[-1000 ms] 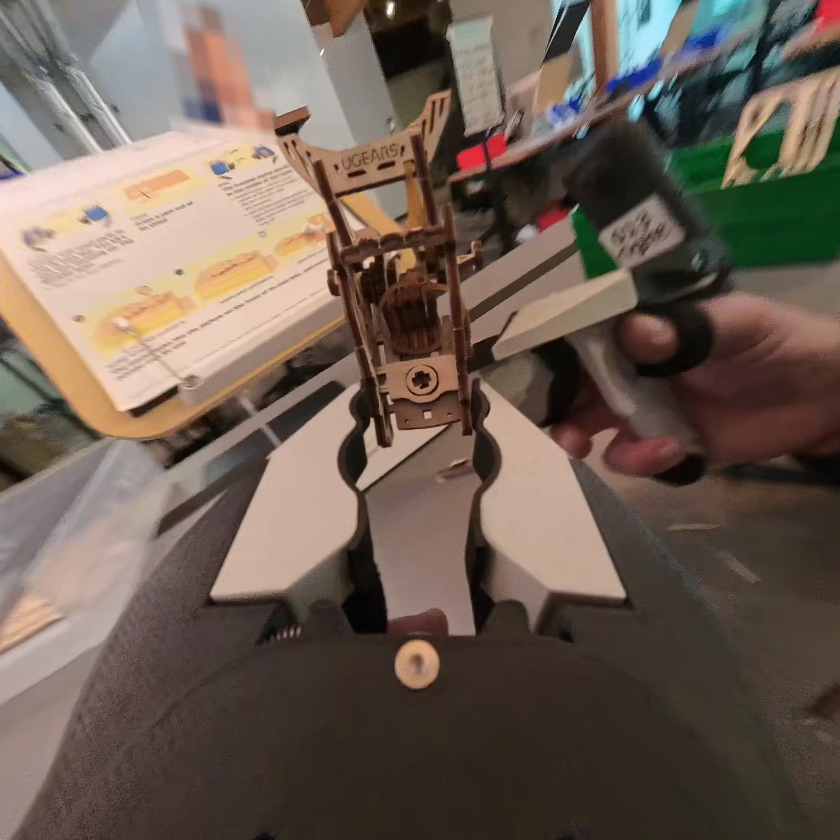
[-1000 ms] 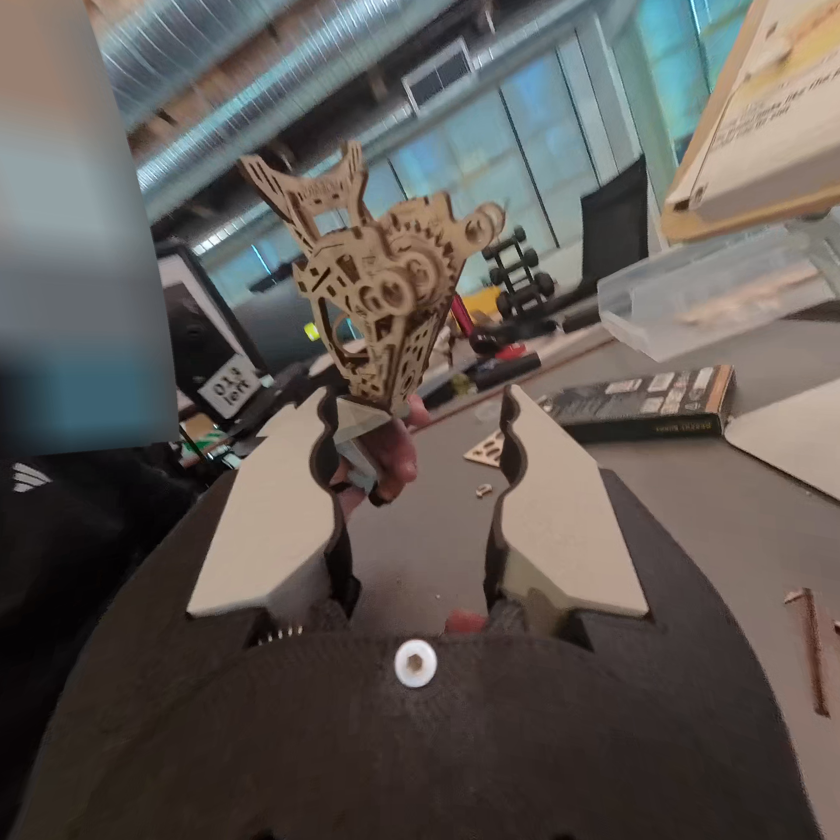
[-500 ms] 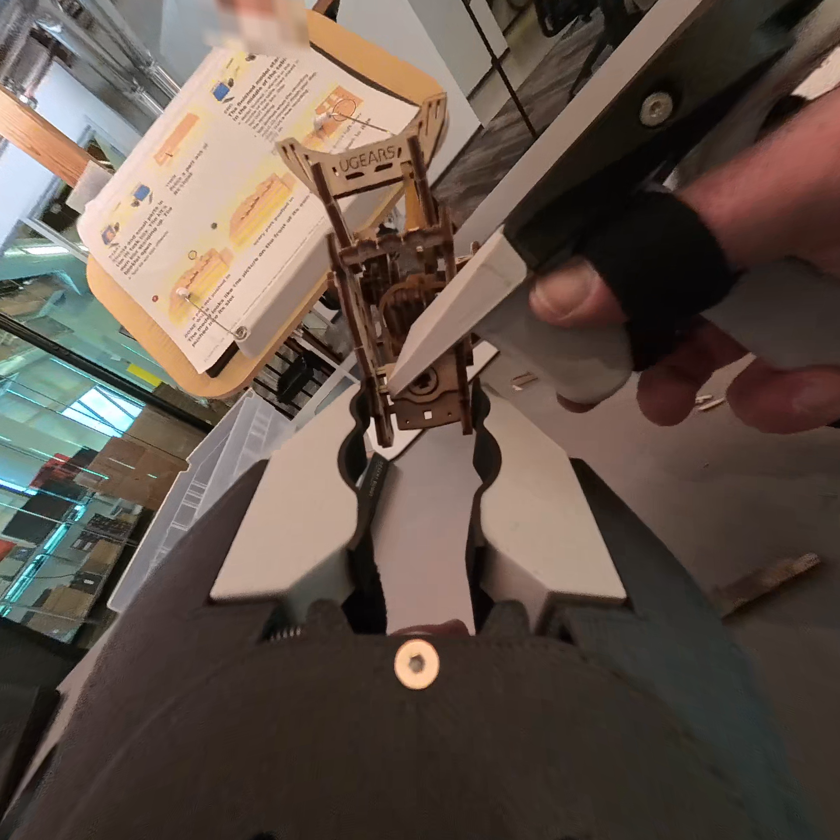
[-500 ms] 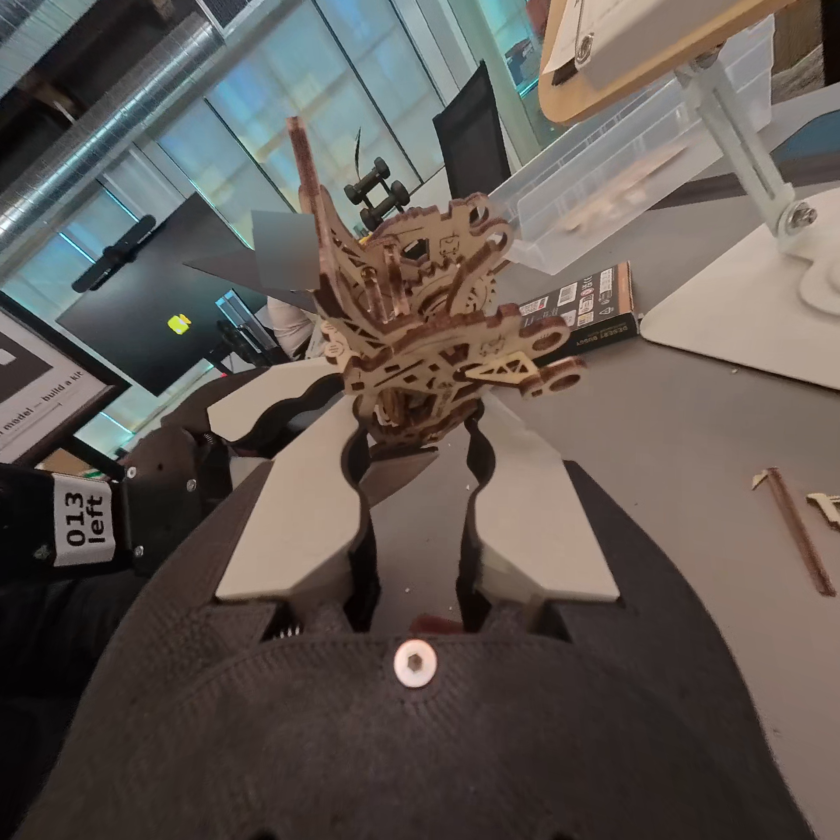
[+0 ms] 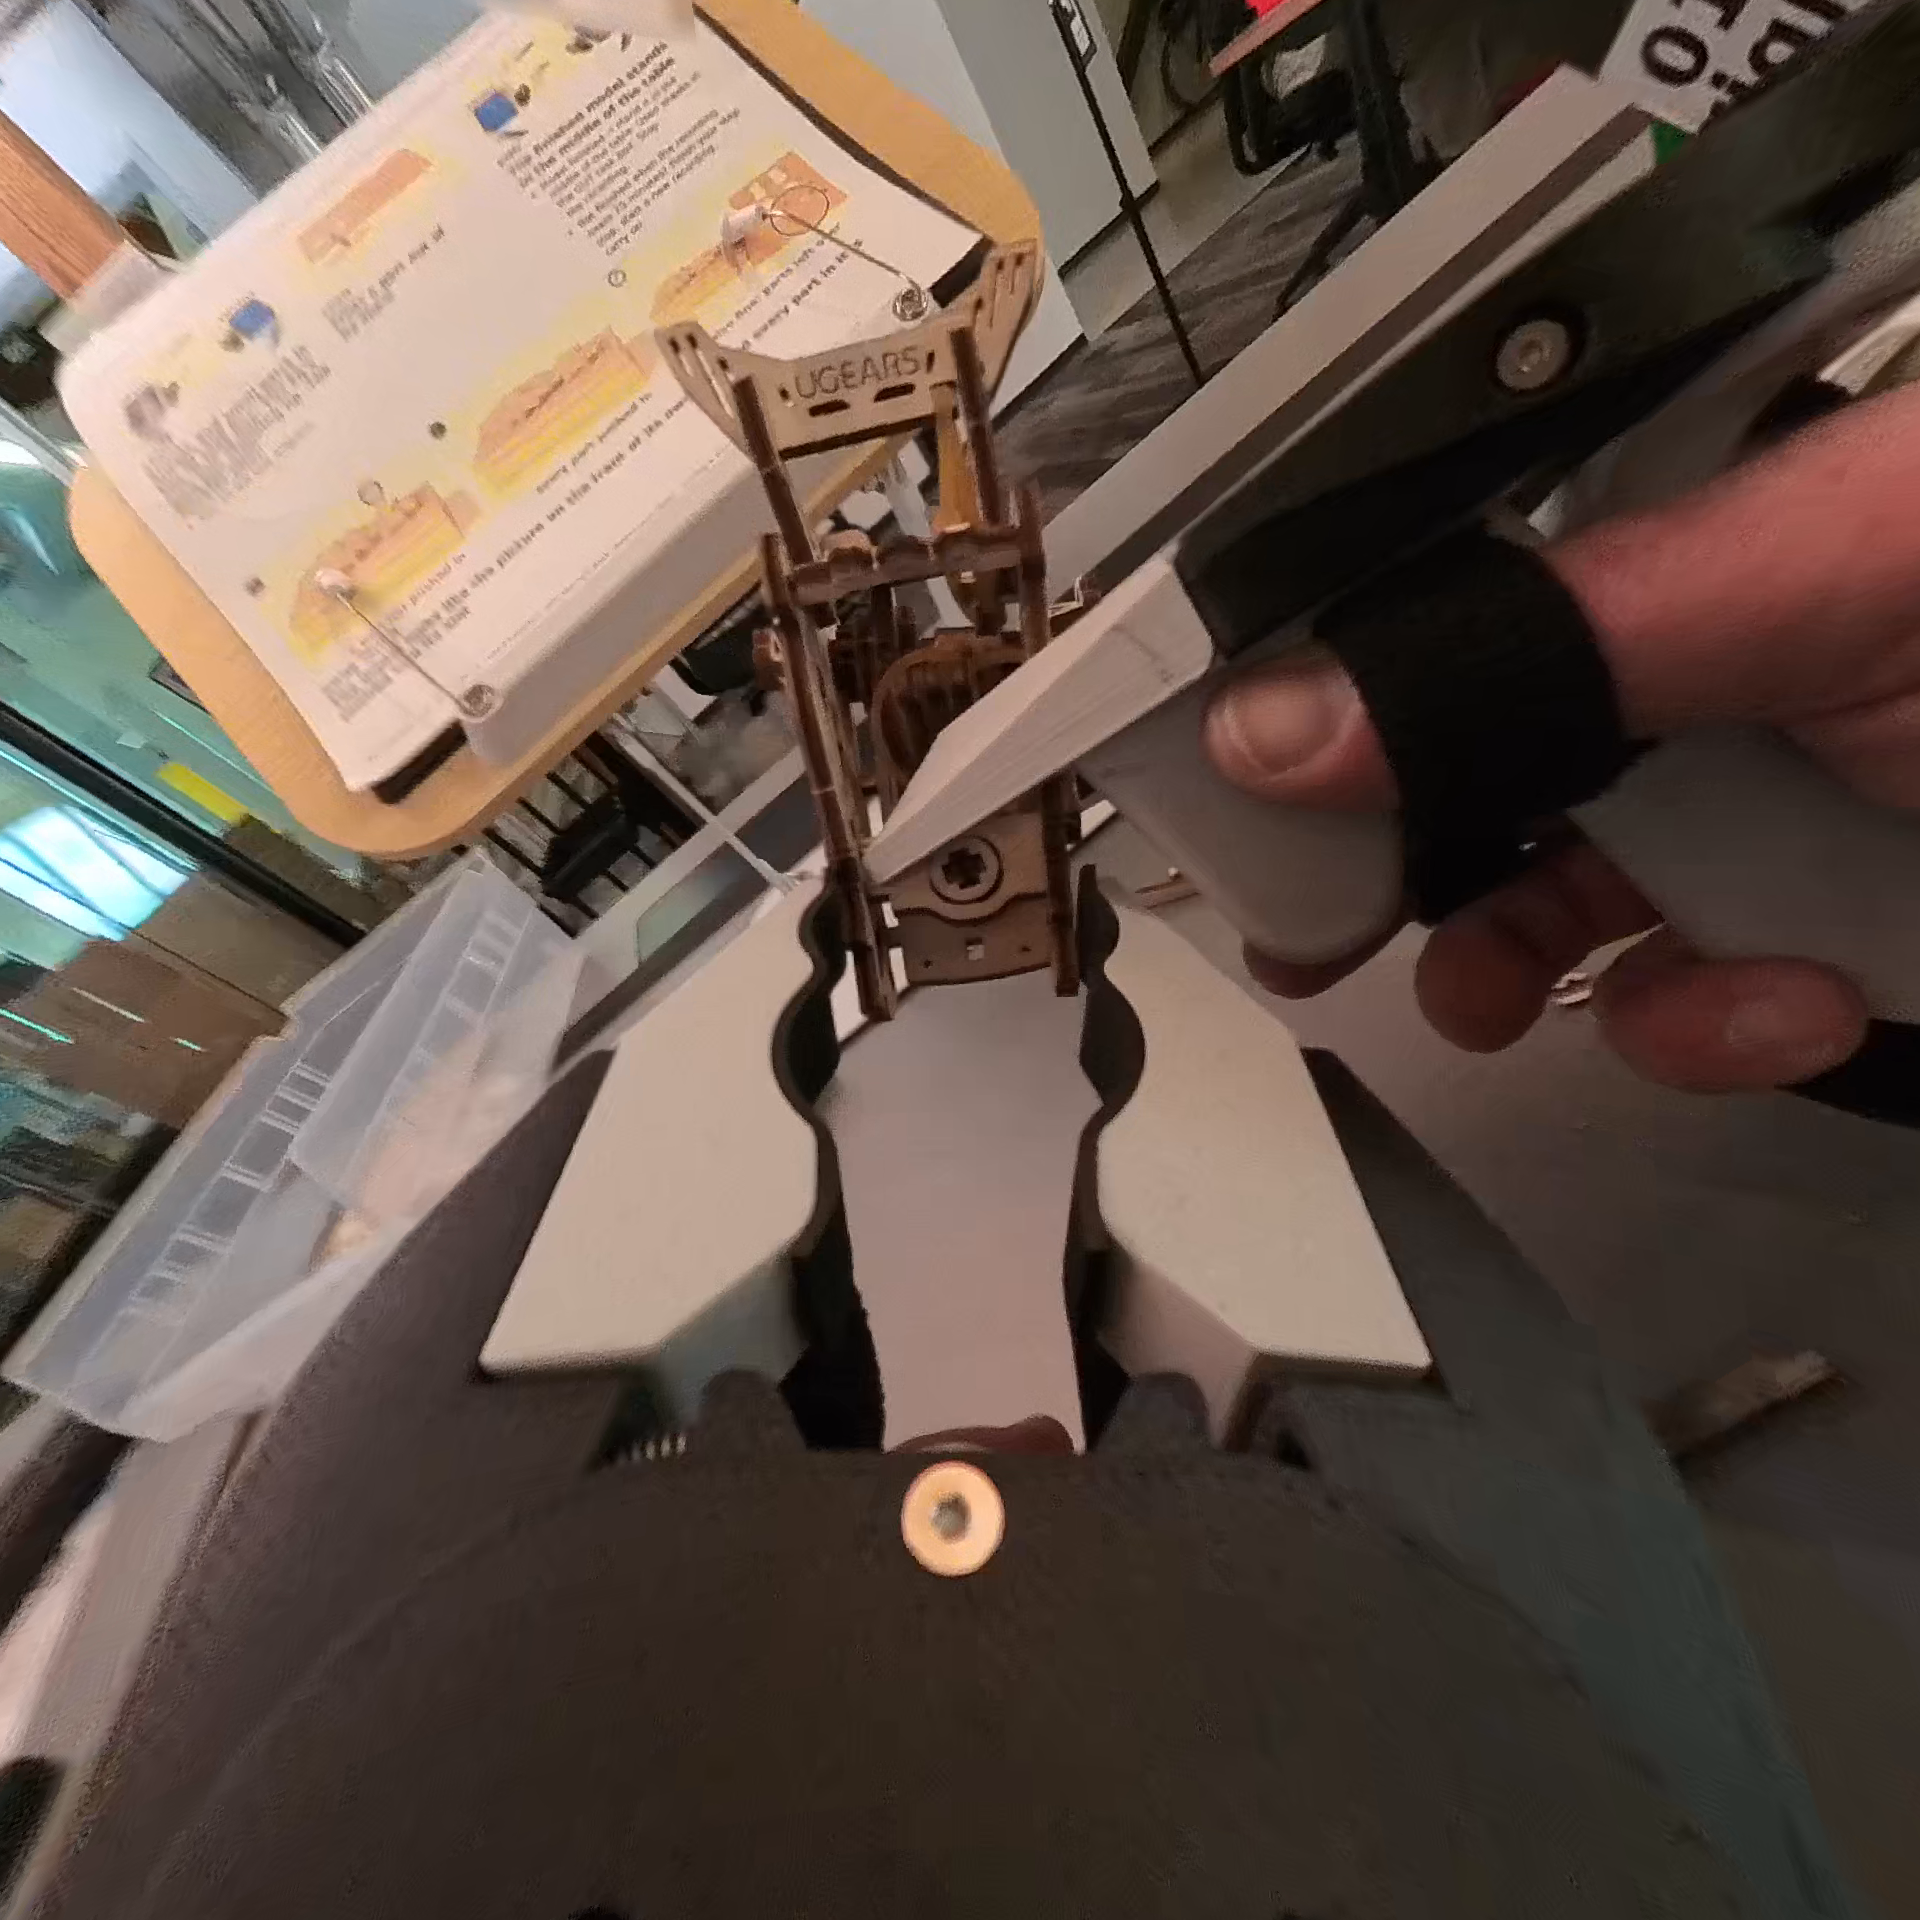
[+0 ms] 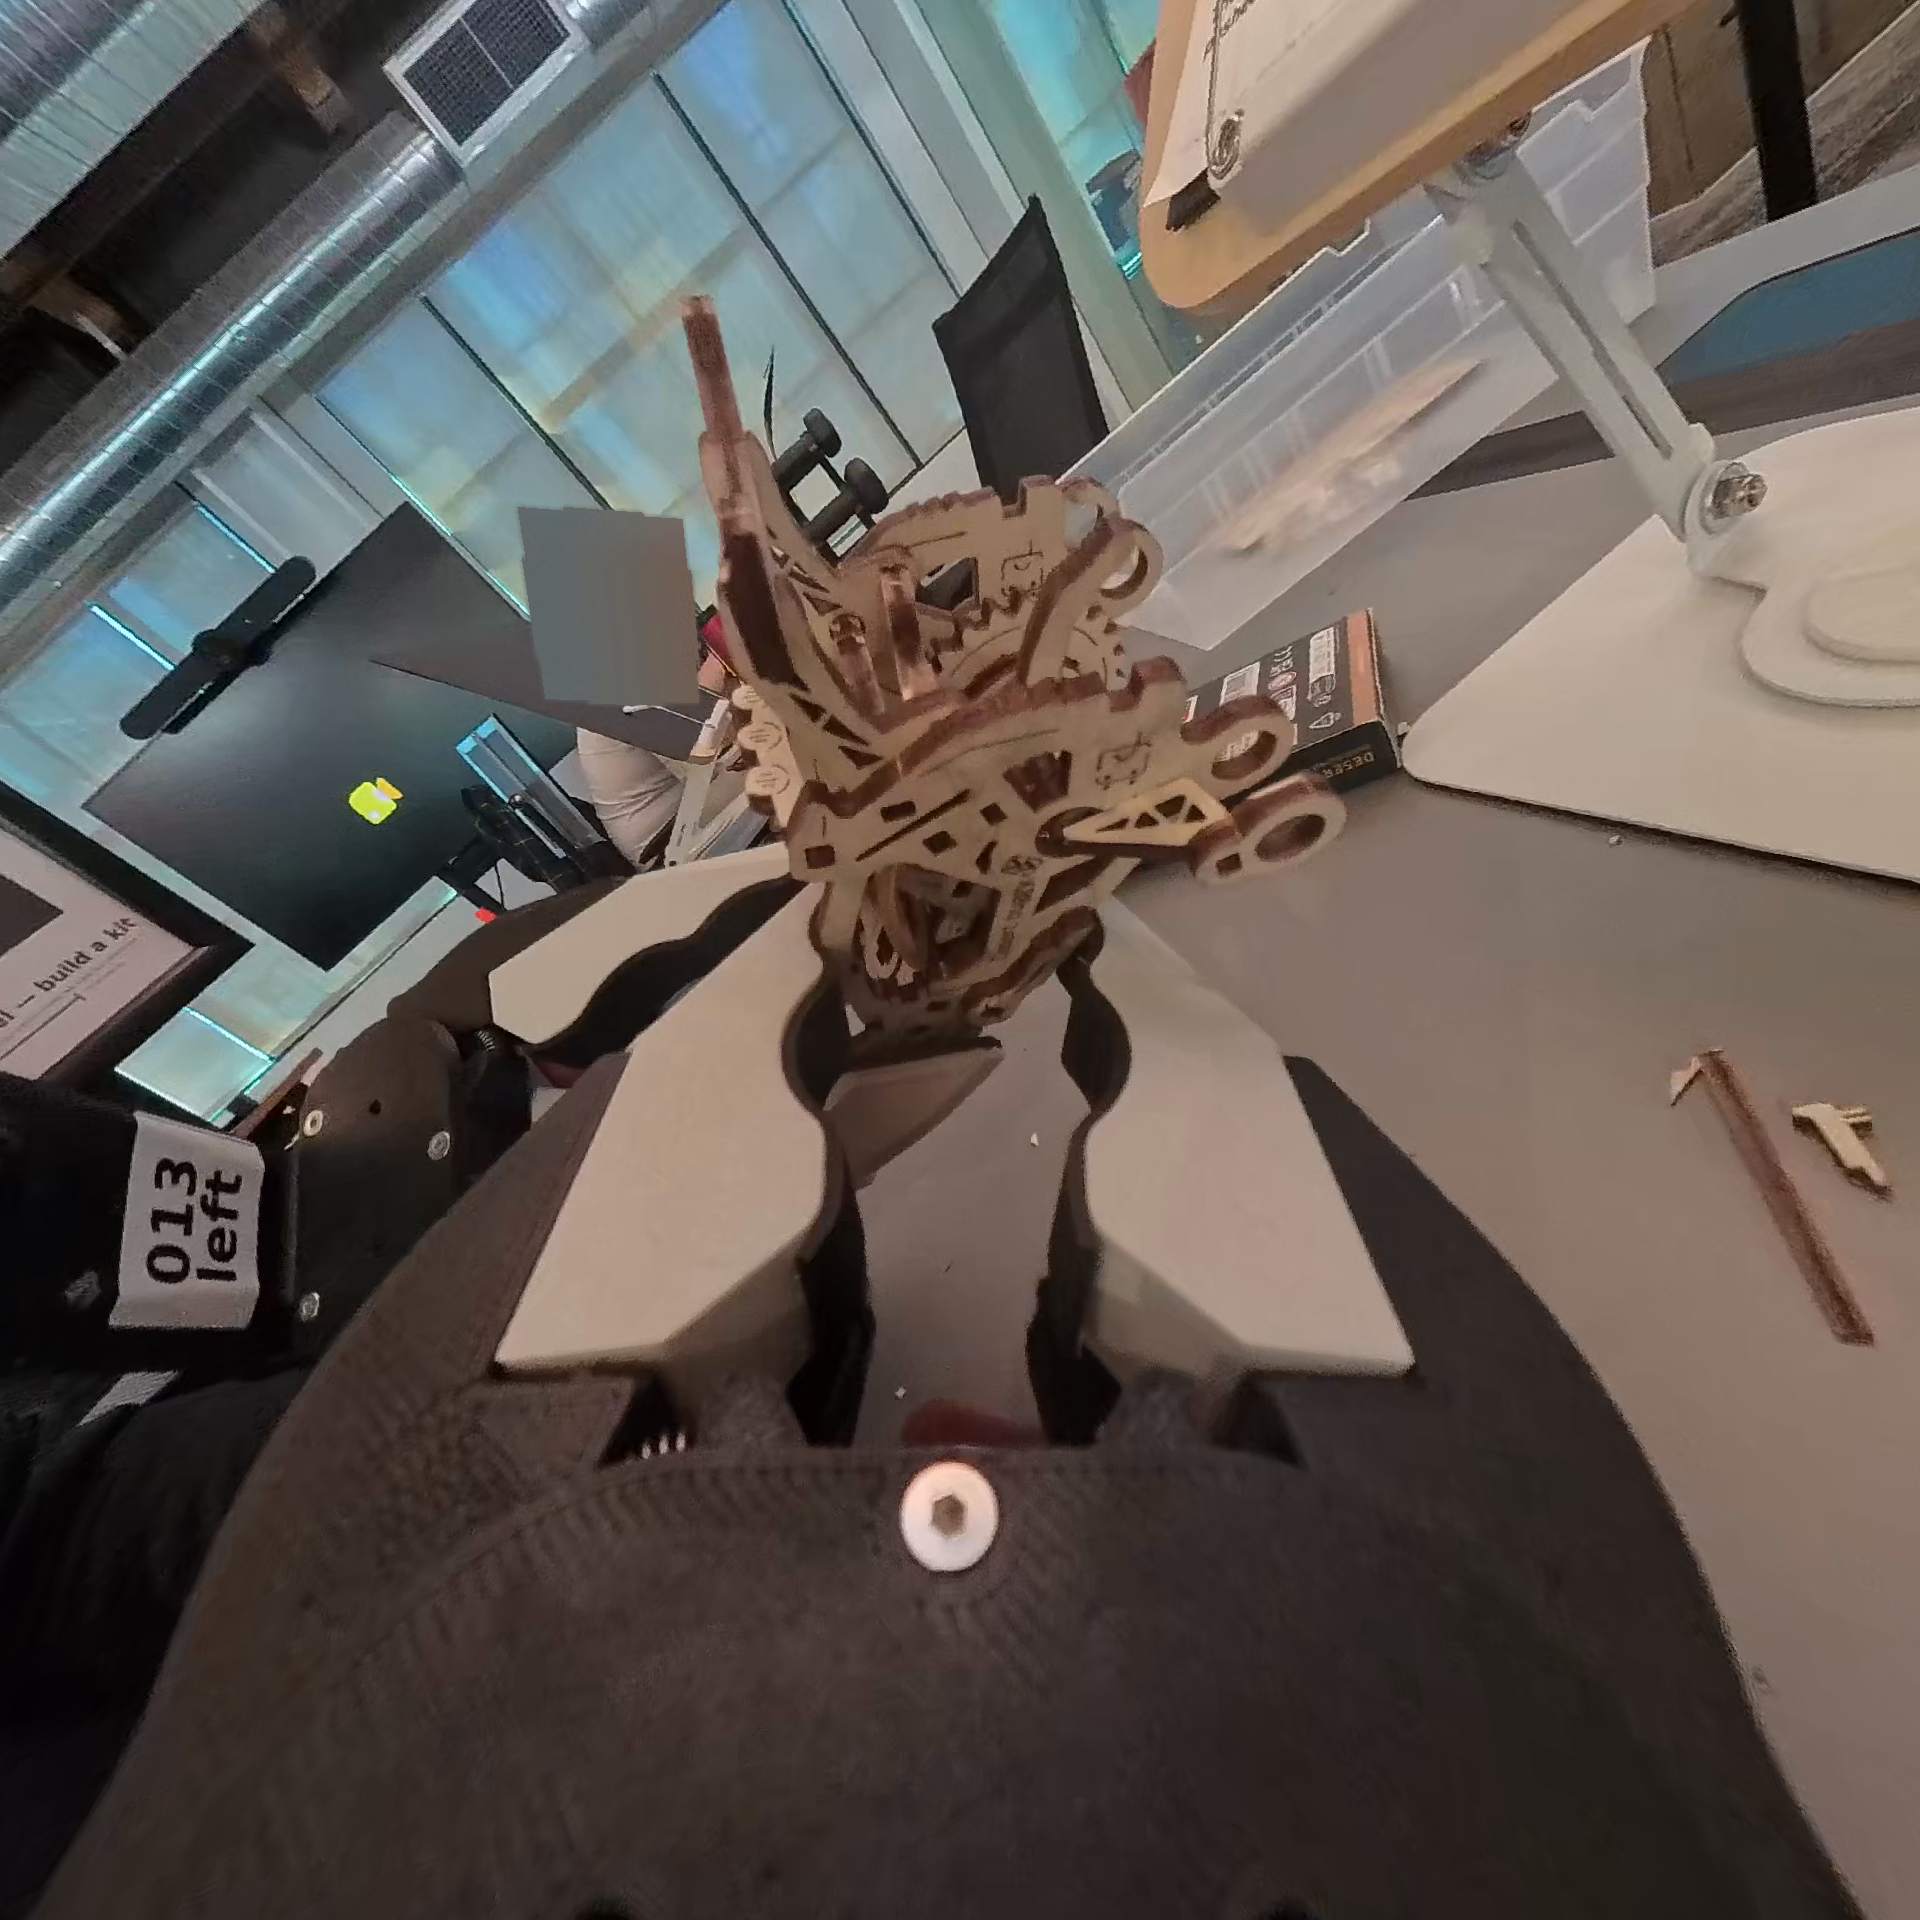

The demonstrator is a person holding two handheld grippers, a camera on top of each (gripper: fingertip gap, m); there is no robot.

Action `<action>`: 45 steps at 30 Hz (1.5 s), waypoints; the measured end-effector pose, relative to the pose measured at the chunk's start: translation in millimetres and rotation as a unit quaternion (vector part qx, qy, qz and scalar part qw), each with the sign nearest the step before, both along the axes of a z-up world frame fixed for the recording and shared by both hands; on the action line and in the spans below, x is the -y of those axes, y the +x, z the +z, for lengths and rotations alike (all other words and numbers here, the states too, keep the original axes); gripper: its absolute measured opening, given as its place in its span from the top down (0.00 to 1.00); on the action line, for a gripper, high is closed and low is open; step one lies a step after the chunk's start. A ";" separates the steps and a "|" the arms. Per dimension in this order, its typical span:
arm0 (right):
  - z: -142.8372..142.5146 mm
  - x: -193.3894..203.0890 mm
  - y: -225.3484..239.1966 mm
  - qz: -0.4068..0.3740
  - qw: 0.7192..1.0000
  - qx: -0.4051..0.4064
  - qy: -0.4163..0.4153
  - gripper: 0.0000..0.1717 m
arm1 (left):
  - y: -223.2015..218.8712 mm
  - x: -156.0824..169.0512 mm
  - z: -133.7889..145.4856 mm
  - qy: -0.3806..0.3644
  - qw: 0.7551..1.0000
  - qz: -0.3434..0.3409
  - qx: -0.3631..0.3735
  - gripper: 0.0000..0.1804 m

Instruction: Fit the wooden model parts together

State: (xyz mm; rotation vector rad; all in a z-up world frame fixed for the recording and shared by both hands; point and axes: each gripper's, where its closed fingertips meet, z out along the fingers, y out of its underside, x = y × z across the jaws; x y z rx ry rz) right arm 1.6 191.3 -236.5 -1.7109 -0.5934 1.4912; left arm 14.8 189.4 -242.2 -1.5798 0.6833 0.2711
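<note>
Right tongs (image 6: 951,977) have closed on wooden model (image 6: 977,790).

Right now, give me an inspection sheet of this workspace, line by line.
Surface: grey table, mostly bare.
Job's things: wooden model held off the table; two loose wooden parts on the table.
Clutter: dark box; clear bin; instruction board on a white stand.
Claws: left claw and right claw both clamp the model's base.
Cables: nothing seen.
Surroundings: windows, duct, chair, dumbbells, monitor.
</note>
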 end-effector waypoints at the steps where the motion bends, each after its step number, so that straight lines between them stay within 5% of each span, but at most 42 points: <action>1: -1.3 -0.9 0.1 -0.001 1.000 0.002 -0.002 0.79 | 0.5 -0.4 -1.4 -0.006 1.000 -0.006 0.019 0.77; 11: -7.1 -3.1 -0.2 -0.005 1.000 0.003 -0.013 0.79 | 0.7 -1.5 -7.8 -0.010 0.999 -0.001 0.049 0.78; 29: -14.7 -8.2 1.0 -0.029 0.999 0.036 0.017 0.80 | -1.7 -6.5 -13.5 0.010 0.999 0.027 -0.015 0.78; 33: -11.4 -6.0 0.0 -0.012 0.999 0.027 0.018 0.79 | 0.1 -4.5 -6.5 0.018 0.999 0.000 0.035 0.77; 36: -11.8 1.6 -5.1 0.016 0.999 0.027 0.017 0.79 | -3.5 -7.8 -4.4 -0.005 0.996 -0.013 0.086 0.67; 45: -11.0 2.0 -7.2 0.014 1.000 0.023 0.008 0.78 | -6.3 -6.6 -3.3 0.018 0.999 0.006 0.034 0.74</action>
